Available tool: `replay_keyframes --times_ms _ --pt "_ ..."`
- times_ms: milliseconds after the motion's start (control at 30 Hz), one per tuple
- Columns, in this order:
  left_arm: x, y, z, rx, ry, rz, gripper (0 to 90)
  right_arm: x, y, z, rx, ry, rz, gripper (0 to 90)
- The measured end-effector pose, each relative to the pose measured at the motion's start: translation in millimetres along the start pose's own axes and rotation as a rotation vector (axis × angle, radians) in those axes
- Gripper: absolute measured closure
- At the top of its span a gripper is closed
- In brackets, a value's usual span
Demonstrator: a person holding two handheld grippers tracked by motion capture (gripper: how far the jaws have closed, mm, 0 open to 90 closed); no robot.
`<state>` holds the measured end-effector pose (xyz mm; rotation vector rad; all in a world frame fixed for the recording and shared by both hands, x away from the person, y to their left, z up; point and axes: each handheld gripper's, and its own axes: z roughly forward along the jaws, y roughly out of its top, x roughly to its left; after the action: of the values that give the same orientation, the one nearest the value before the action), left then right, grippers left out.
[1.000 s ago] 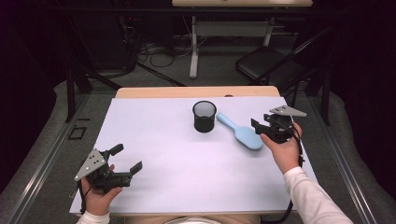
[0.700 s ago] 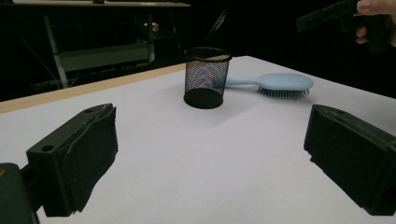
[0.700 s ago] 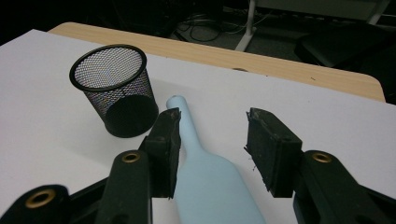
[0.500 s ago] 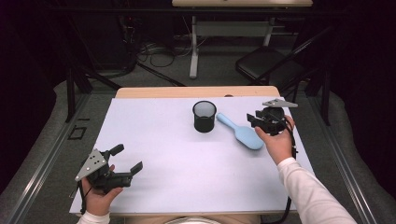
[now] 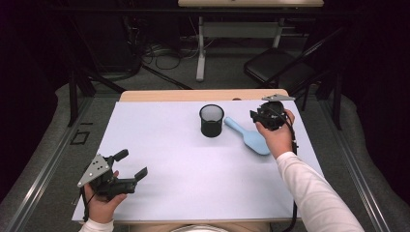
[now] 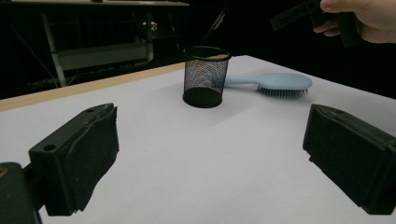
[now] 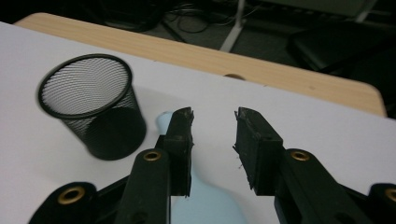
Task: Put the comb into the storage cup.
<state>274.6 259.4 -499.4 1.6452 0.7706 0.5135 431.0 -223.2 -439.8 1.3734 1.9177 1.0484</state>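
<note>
A light blue hairbrush lies bristles down on the white table top, its handle pointing at a black mesh cup that stands upright and empty. My right gripper hovers over the handle end, just right of the cup. Its jaws have just been closing and stand partly open with nothing pinched between them; the brush lies below them. My left gripper rests open near the front left edge, its wide jaws facing the cup and brush.
The wooden table edge runs along the back. Beyond it are a dark floor with cables, a white desk leg and a black chair. The other hand with the right gripper shows at the top right of the left gripper view.
My right hand has moved back and left, from beside the brush head to above its handle near the cup, and its jaws have narrowed. The left gripper has stayed put.
</note>
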Motion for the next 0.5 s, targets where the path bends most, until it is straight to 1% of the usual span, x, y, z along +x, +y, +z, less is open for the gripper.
replay_keyframes --times_ms 100,133,167,233,267,367,400,500 --pt "0.1 0.0 -0.1 0.000 0.000 -0.001 3.6 0.6 1.5 3.5 -0.006 -0.011 -0.003 67.8" --pt "0.3 0.0 -0.2 0.002 0.000 -0.001 3.6 0.6 2.3 5.6 0.007 -0.001 0.012 68.0" --pt "0.4 0.0 -0.3 0.003 0.000 0.000 3.7 0.1 2.8 7.8 0.012 -0.006 0.009 68.0" --pt "0.5 0.0 -0.3 0.002 0.000 0.000 3.7 -2.2 4.3 14.1 0.030 -0.017 0.023 67.1" --pt "0.5 0.0 -0.4 0.000 0.001 0.003 3.8 -3.1 4.8 16.0 0.031 -0.028 0.024 67.1" --pt "0.5 0.1 -0.5 0.000 0.001 0.004 3.9 -4.8 5.8 20.0 0.035 -0.030 0.033 68.2" --pt "0.5 0.1 -0.5 0.000 0.000 0.003 3.9 -6.6 6.8 23.5 0.043 -0.028 0.054 69.0" --pt "0.7 -0.1 -0.3 0.001 -0.001 -0.001 3.9 -8.7 7.9 26.9 0.045 -0.026 0.065 69.4"
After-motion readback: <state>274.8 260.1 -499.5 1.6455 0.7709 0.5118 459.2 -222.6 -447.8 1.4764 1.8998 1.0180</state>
